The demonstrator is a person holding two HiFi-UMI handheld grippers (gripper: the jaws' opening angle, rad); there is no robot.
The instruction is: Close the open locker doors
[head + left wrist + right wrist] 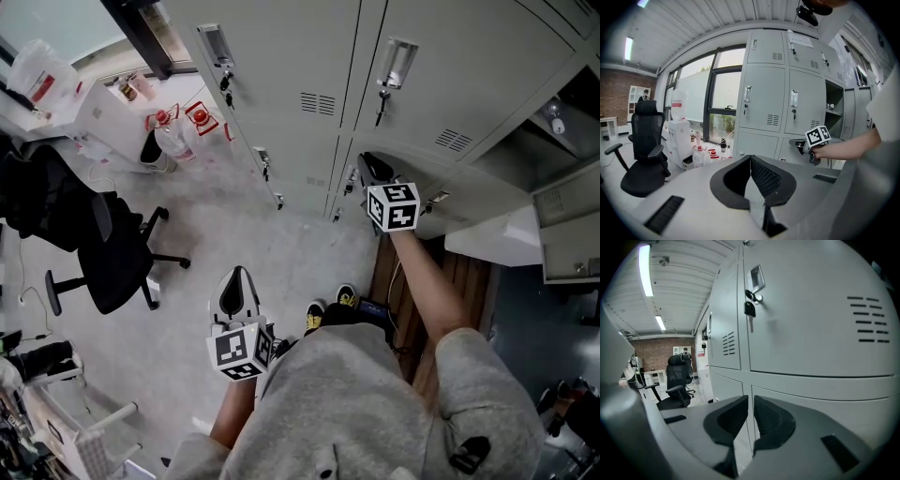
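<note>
While near locker door (811, 324) seam, right gripper (373, 171)

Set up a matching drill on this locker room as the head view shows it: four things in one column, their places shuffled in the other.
Things
1. left gripper
2. right gripper
3. black office chair
4. open locker compartment

Places
A. at the far right of the locker bank
B. held low over the floor, beside the person
C. at the end of an outstretched arm, close to the closed locker doors
D. standing on the floor at the left

Pairs: 1-B, 2-C, 3-D, 4-A
</note>
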